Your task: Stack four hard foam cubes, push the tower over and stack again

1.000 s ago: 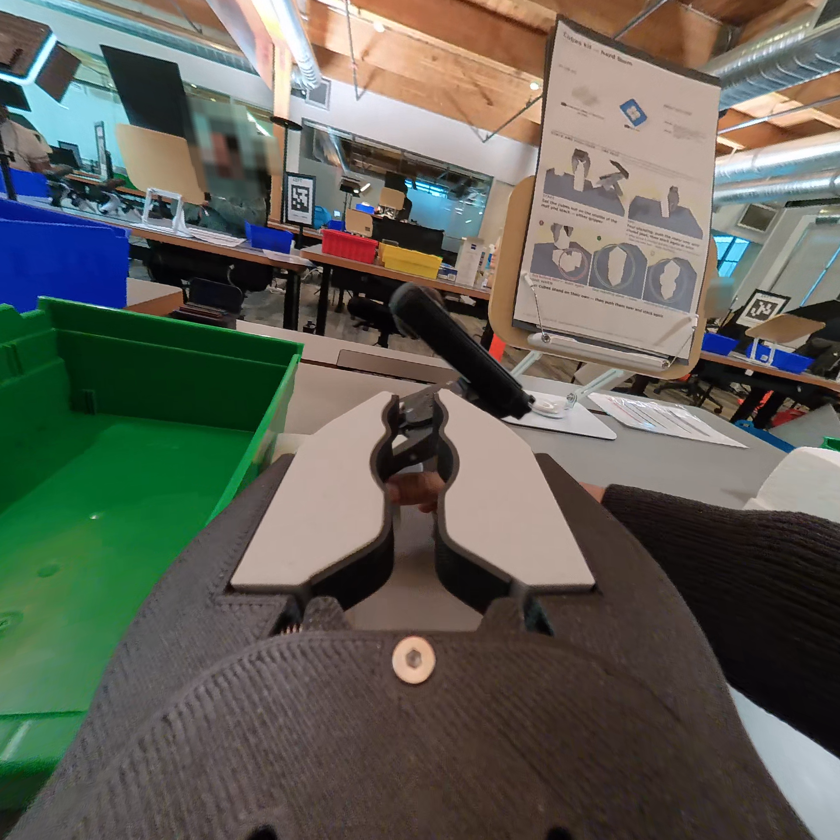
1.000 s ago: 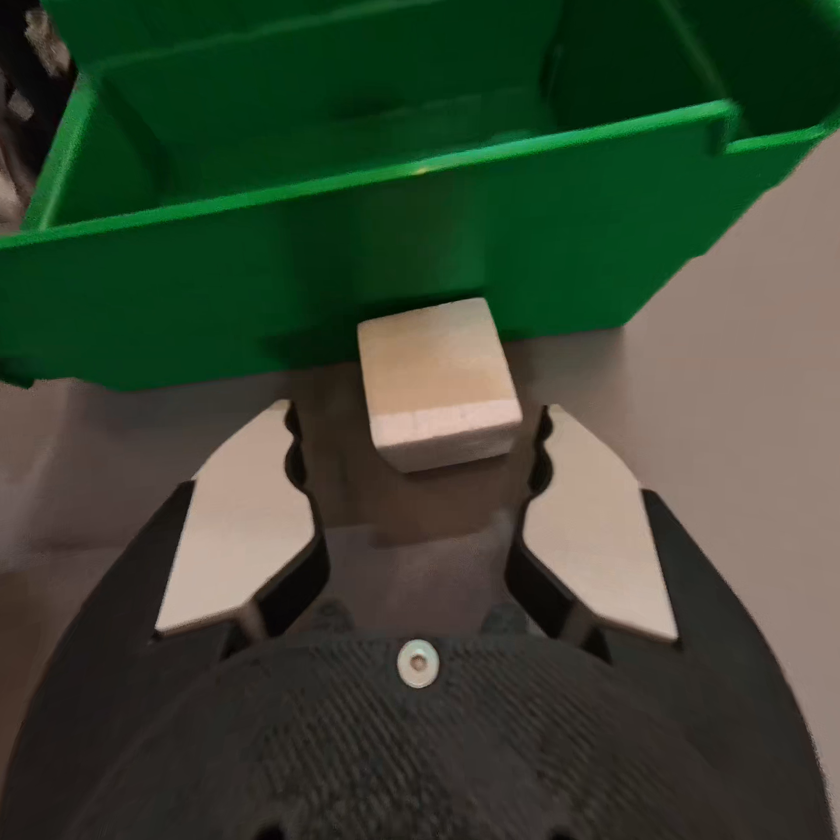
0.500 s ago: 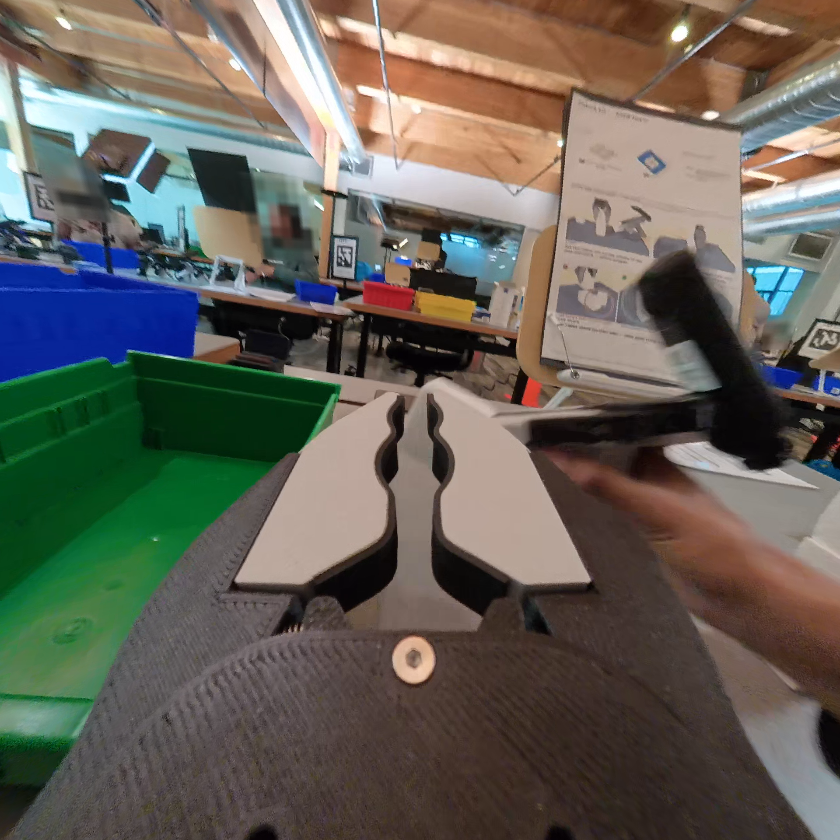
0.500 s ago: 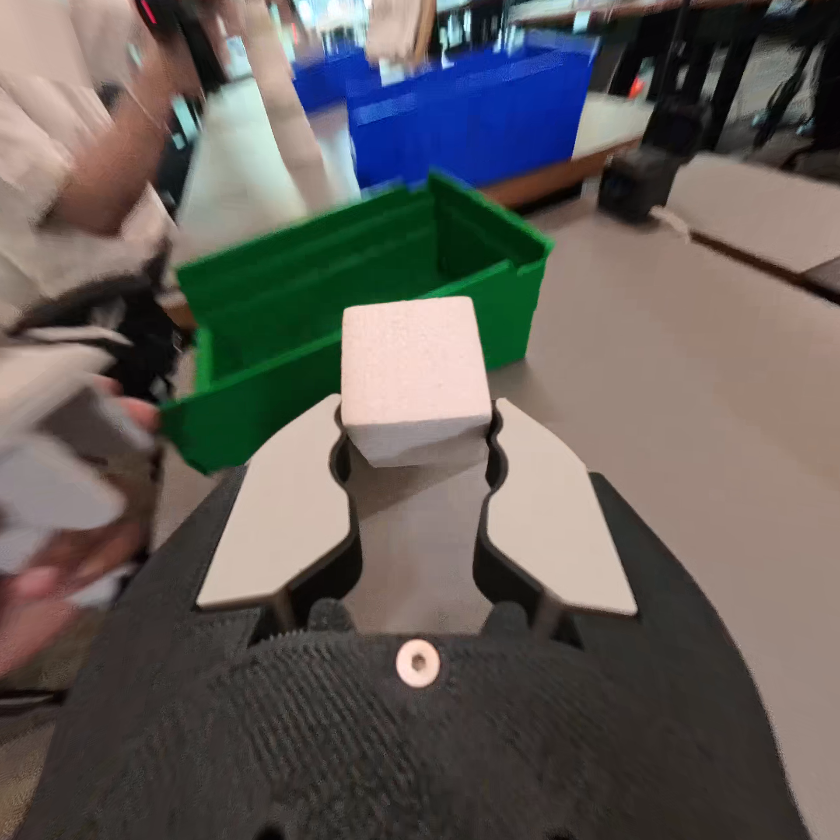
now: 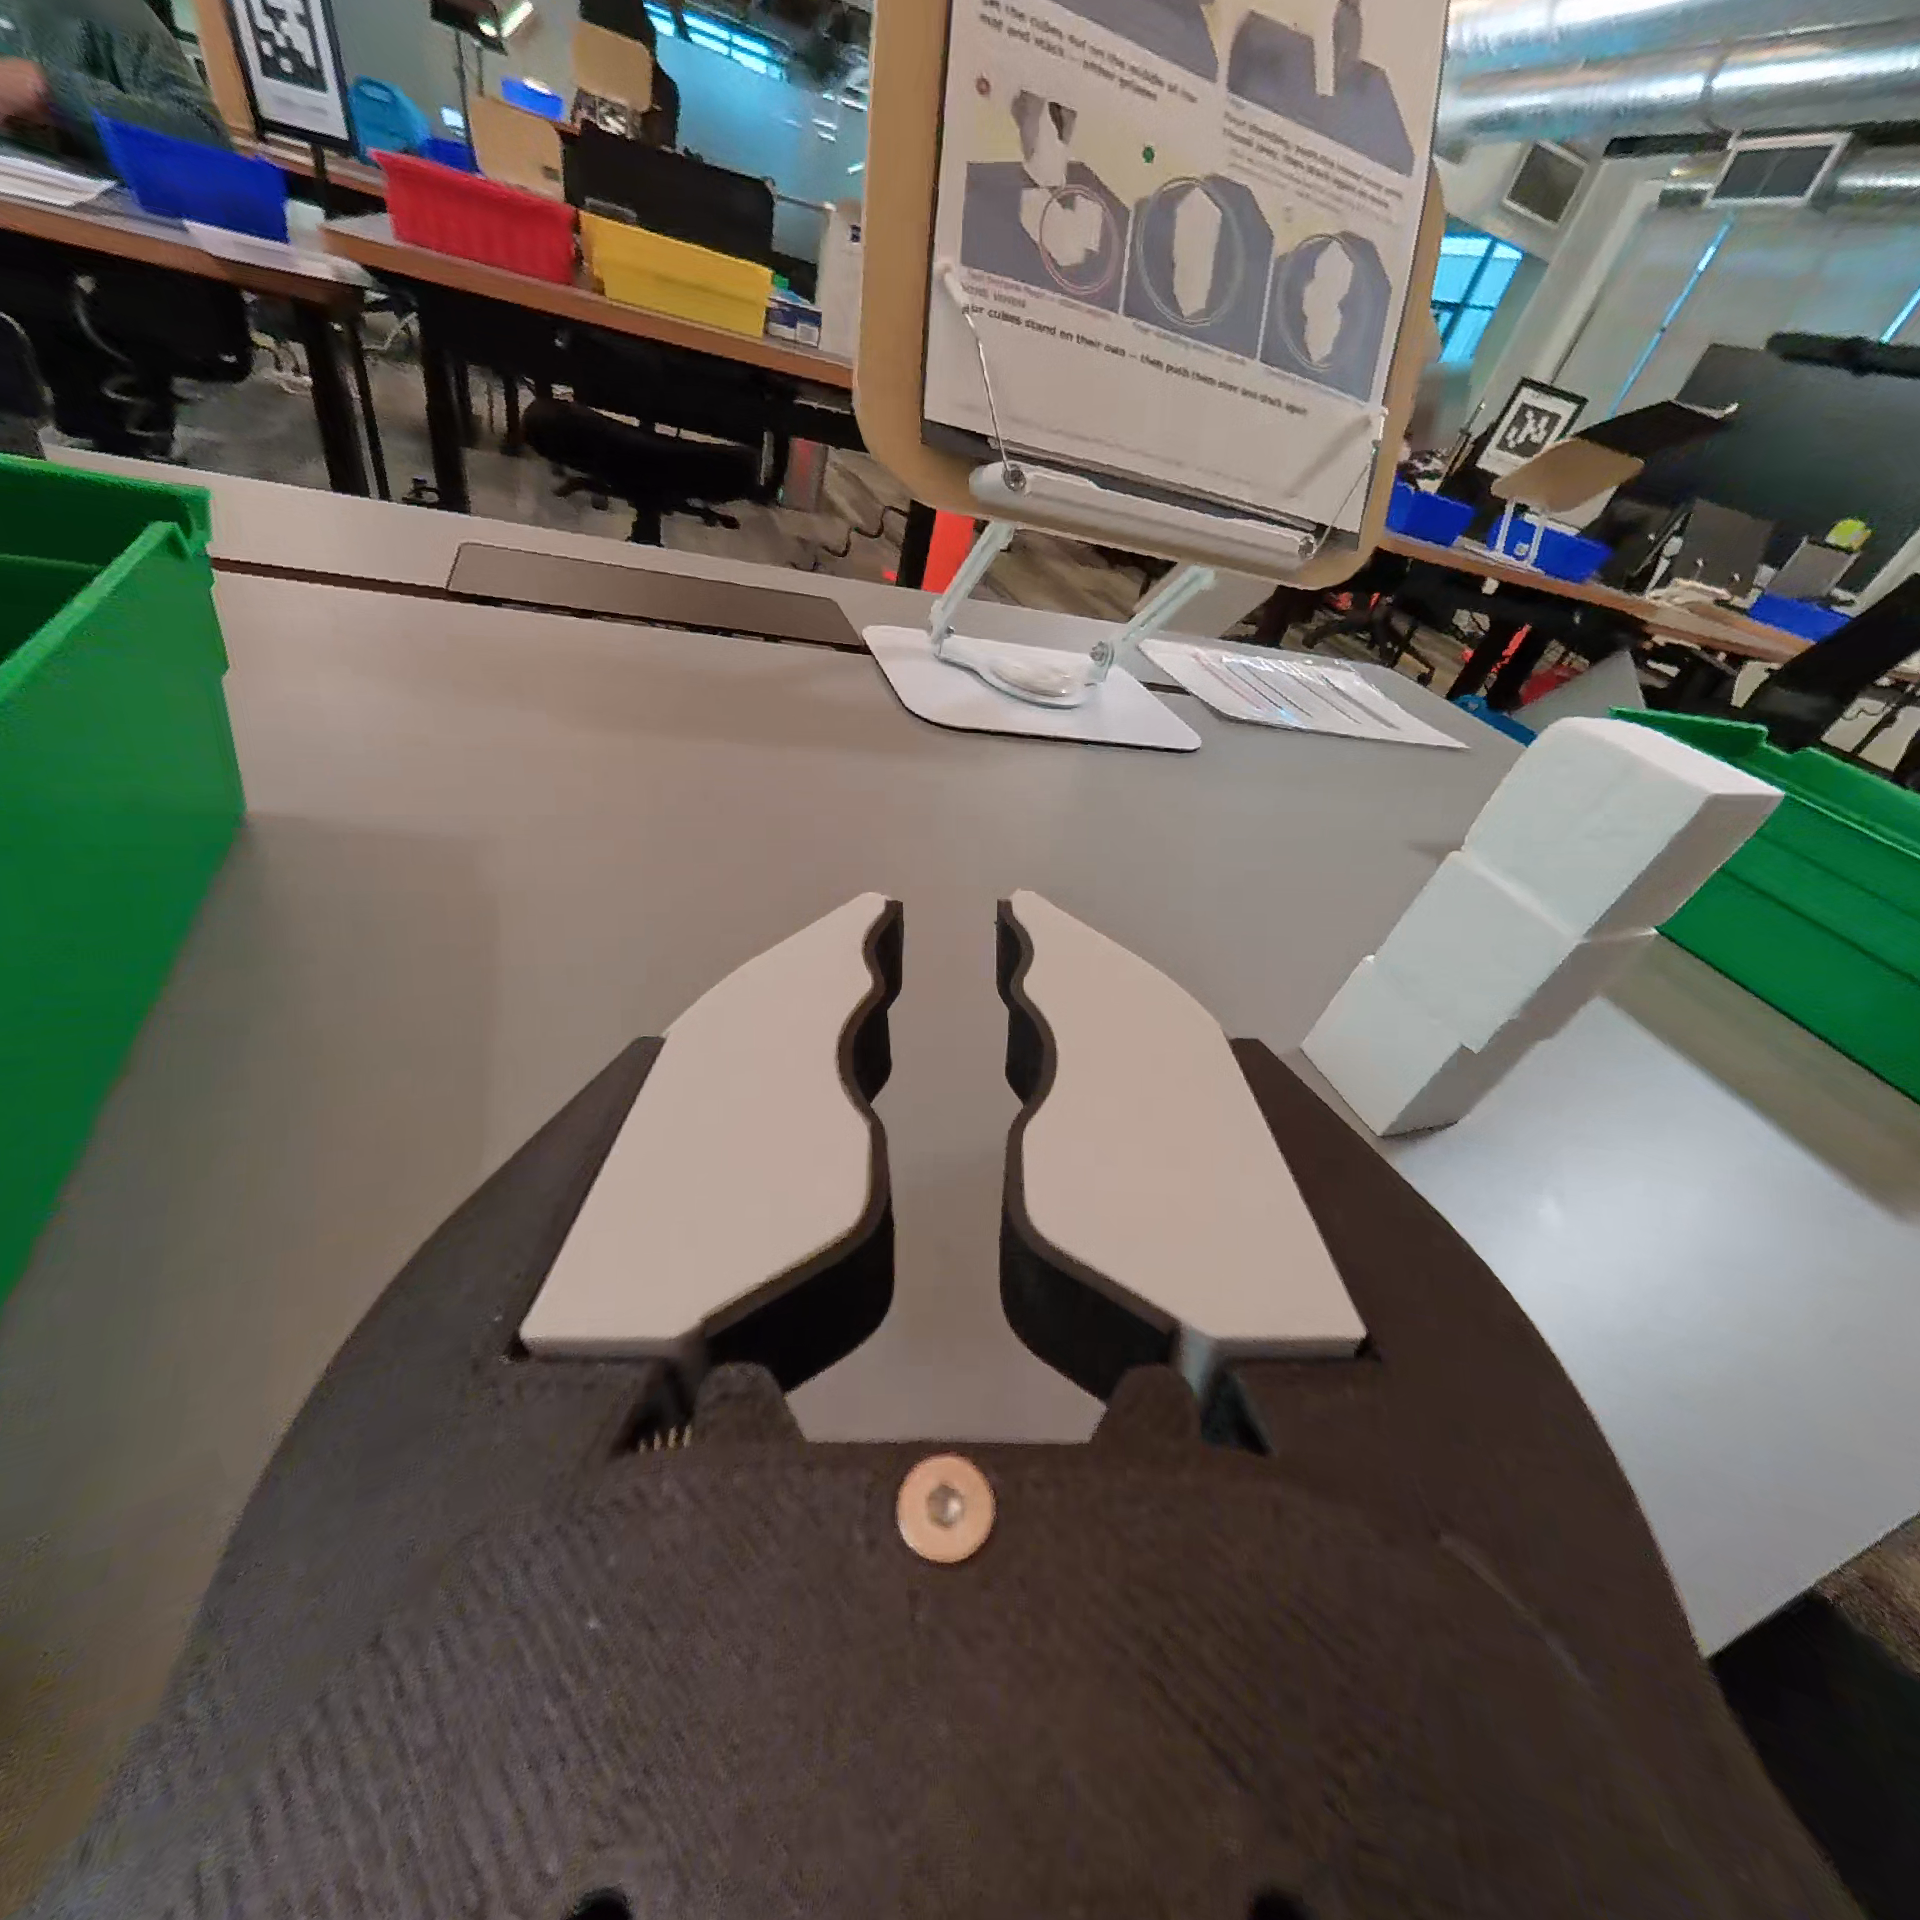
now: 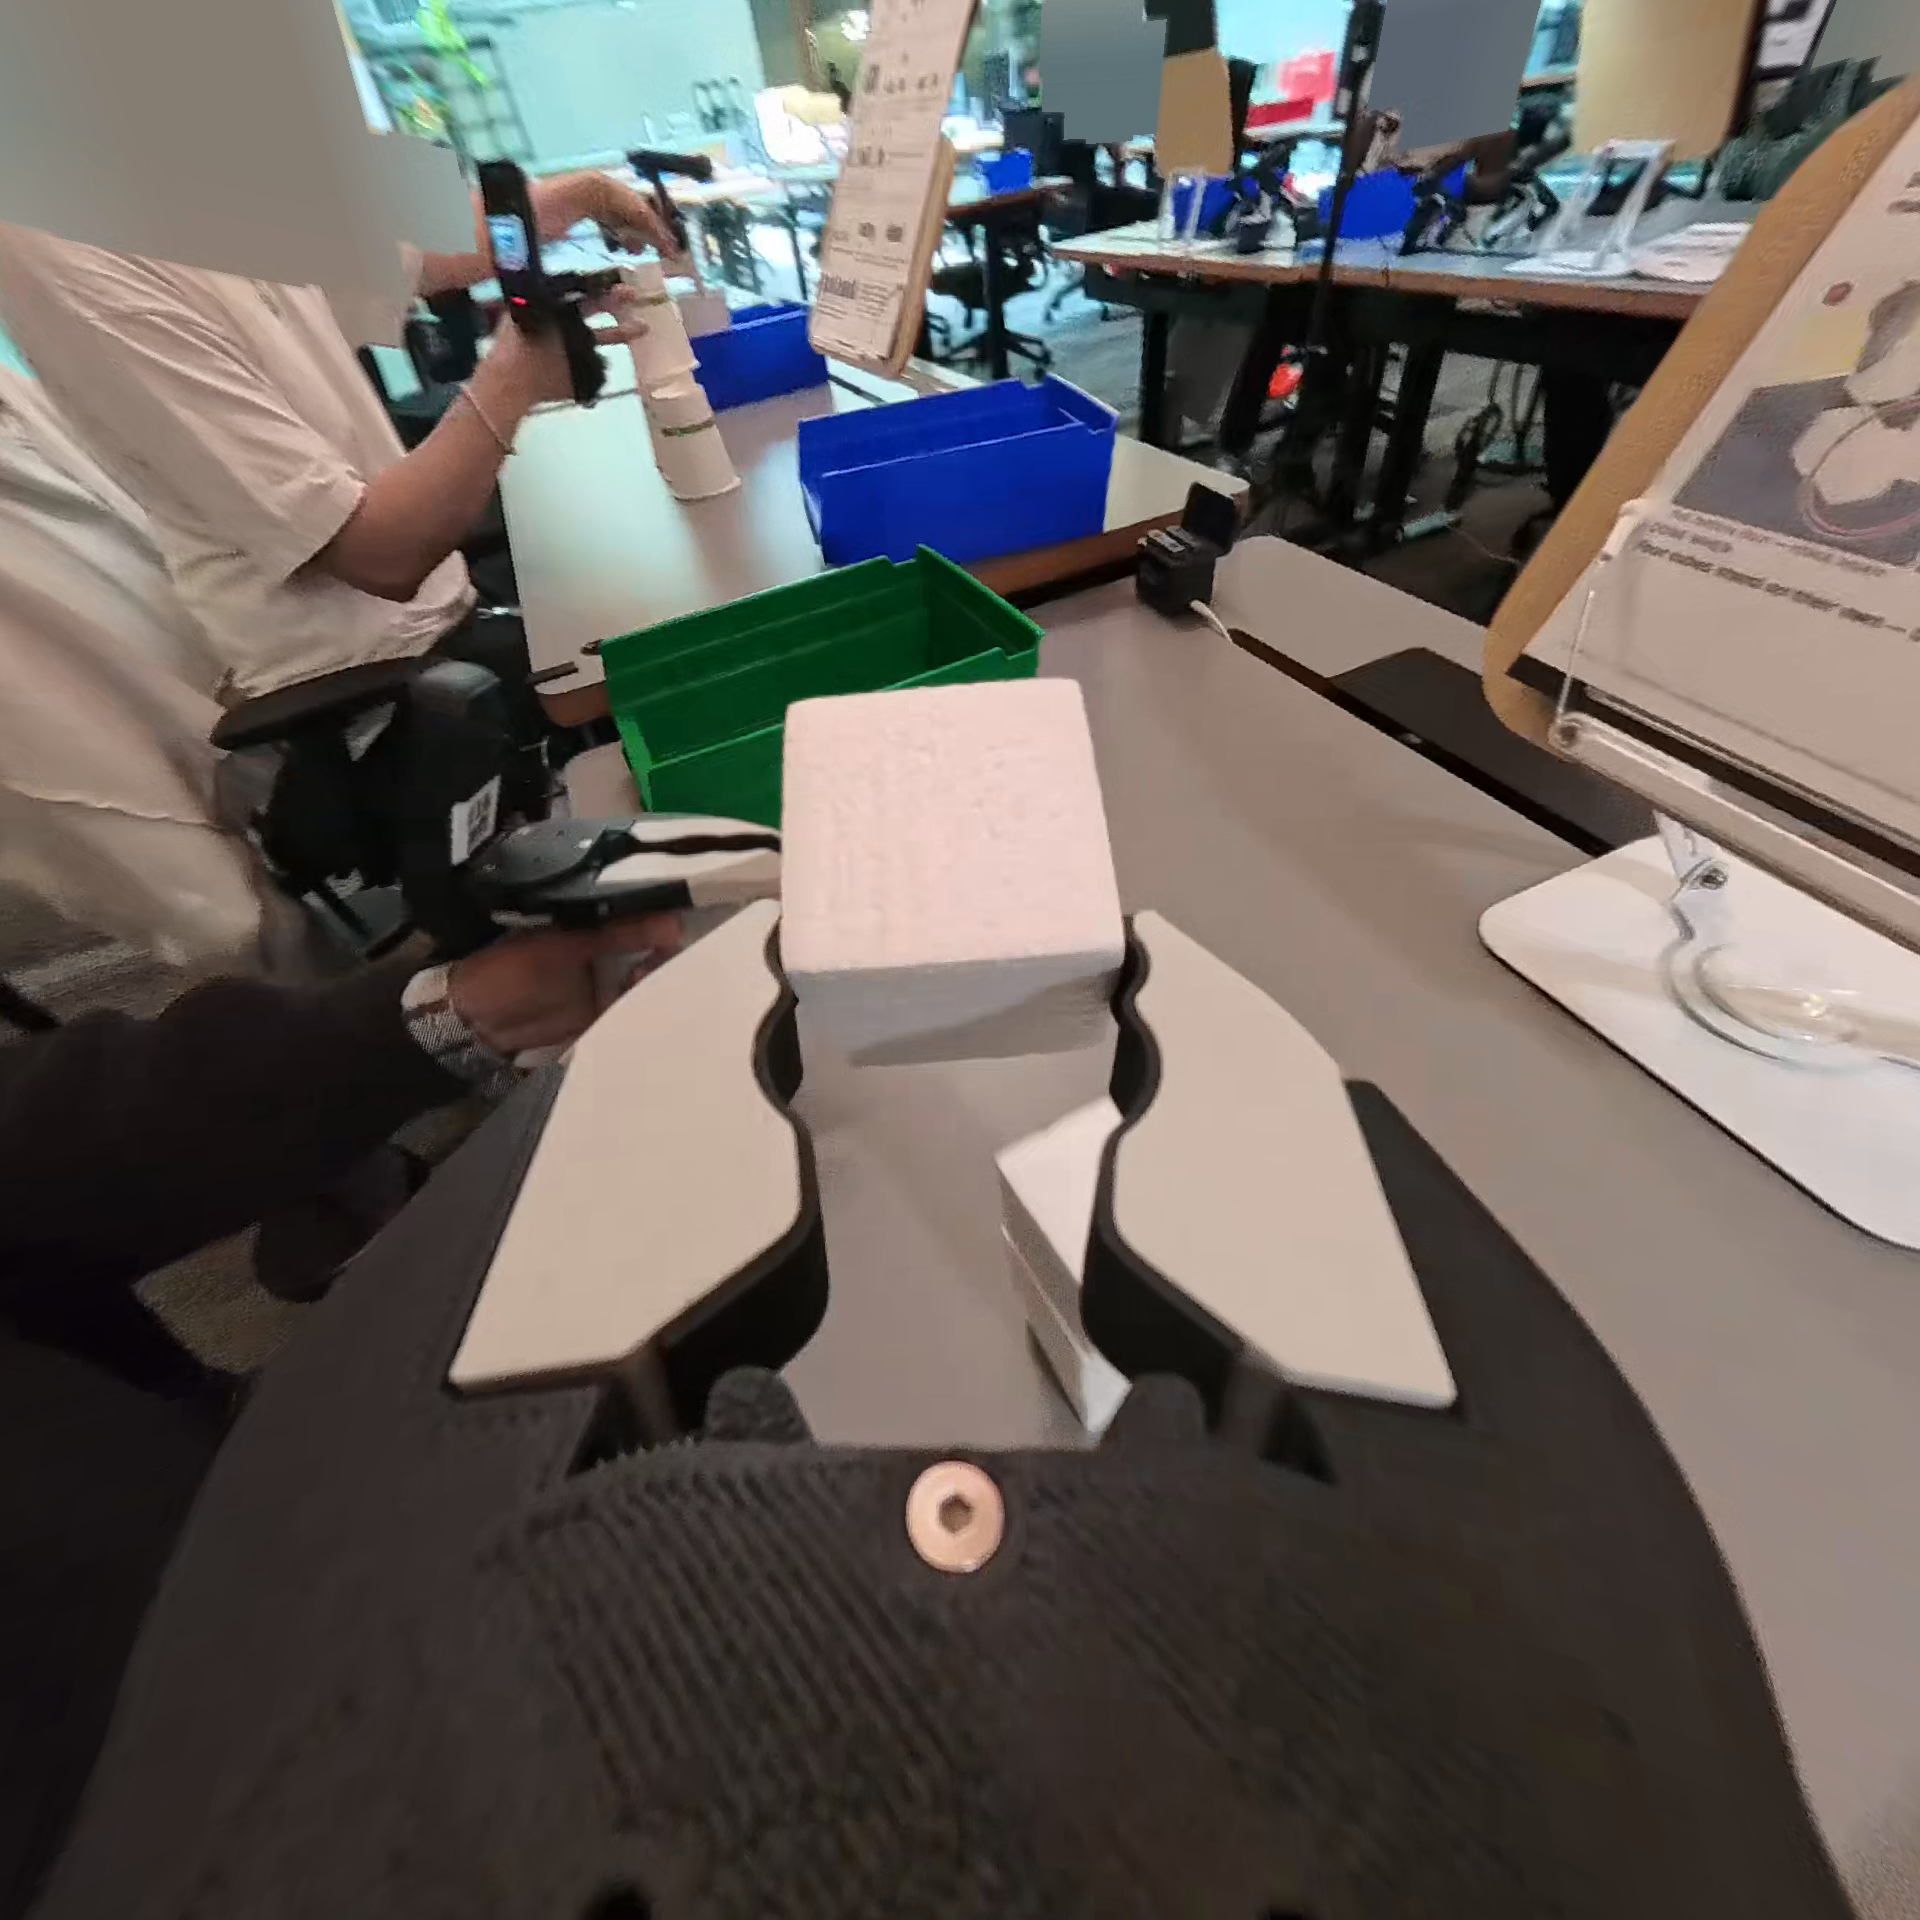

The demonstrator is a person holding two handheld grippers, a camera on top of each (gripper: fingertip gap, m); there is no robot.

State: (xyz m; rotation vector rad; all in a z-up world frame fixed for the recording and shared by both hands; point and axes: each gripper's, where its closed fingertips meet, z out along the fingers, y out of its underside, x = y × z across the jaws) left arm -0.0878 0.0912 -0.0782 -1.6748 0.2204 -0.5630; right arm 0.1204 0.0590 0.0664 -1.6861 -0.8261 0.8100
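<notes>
The right gripper [image 6: 951, 935] clamps a white foam cube [image 6: 940, 862] between its fingertips, the two scalloped pads pressing the cube's side faces so that it sits squarely at twelve o'clock off the tool, lifted above the grey table [image 6: 1299, 831]; a side-on pinch like this leaves the cube's bottom face free. Below, seen through the gap between the fingers at about five o'clock from the held cube, stands a stack of white foam cubes [image 6: 1049, 1247], partly hidden by the right finger, so how many it has cannot be told from this view. In the left wrist view the same stack [image 5: 1507, 935] shows at three o'clock as a column of three, leaning in the wide-angle lens, with a green bin [image 5: 1829, 914] just behind it. The left gripper [image 5: 948, 914] holds nothing: its fingers are nearly closed, with only a narrow slit between them, and it hovers over bare table, well apart from the stack. A second green bin [image 5: 114, 790] sits at nine o'clock of it. At twelve o'clock stands a printed instruction sheet on a tilted stand [image 5: 1122, 312], propped up where it can be read from the working side. Beyond, at eleven o'clock in the right wrist view, a blue bin [image 6: 956, 478] rests on a neighbouring table beside a seated person [image 6: 260, 436] handling a stack of paper cups [image 6: 675, 384].
</notes>
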